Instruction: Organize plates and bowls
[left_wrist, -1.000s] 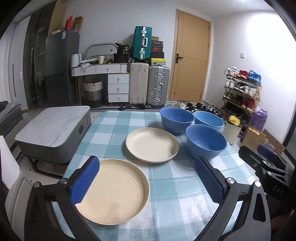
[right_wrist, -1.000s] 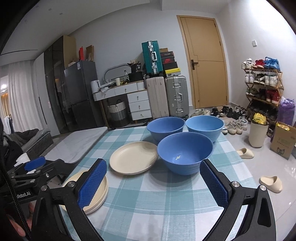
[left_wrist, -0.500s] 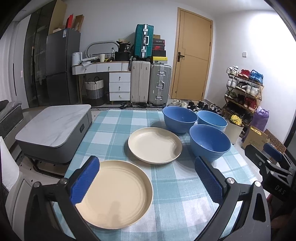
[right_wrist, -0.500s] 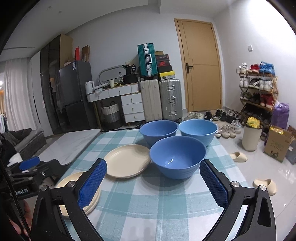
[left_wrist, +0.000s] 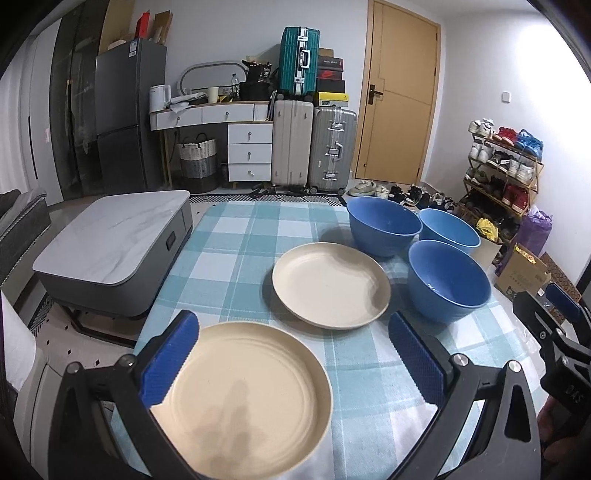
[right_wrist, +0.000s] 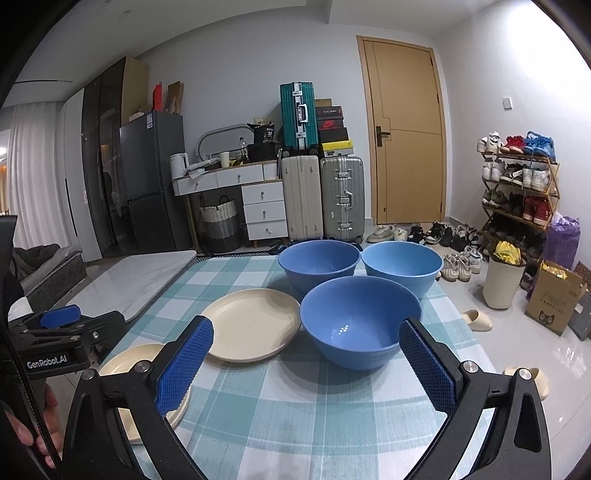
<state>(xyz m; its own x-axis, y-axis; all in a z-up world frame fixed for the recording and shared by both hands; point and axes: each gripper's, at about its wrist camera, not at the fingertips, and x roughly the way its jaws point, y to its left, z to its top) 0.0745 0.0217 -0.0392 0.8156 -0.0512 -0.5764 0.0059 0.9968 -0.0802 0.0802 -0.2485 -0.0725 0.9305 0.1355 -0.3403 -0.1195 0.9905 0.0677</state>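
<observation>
On the checked tablecloth (left_wrist: 258, 236) lie two cream plates: a near plate (left_wrist: 247, 391) under my open left gripper (left_wrist: 293, 362), and a farther plate (left_wrist: 330, 284). Three blue bowls stand to the right: a near bowl (left_wrist: 448, 284), a back left bowl (left_wrist: 384, 225) and a back right bowl (left_wrist: 448, 230). In the right wrist view my open, empty right gripper (right_wrist: 304, 367) sits just before the near bowl (right_wrist: 360, 321), with the farther plate (right_wrist: 253, 323) to its left and the near plate (right_wrist: 147, 369) partly behind its left finger. The left gripper (right_wrist: 61, 325) shows at the left edge.
A grey low table (left_wrist: 110, 243) stands left of the table. Suitcases (left_wrist: 314, 144), a dresser (left_wrist: 236, 136) and a door (left_wrist: 399, 96) are behind. A shoe rack (right_wrist: 517, 184), a bin (right_wrist: 502, 280) and a cardboard box (right_wrist: 554, 299) stand on the floor to the right.
Both grippers have drawn slightly nearer the dishes and shifted a little; the near plate and near bowl look larger. Nothing was taken hold of.
</observation>
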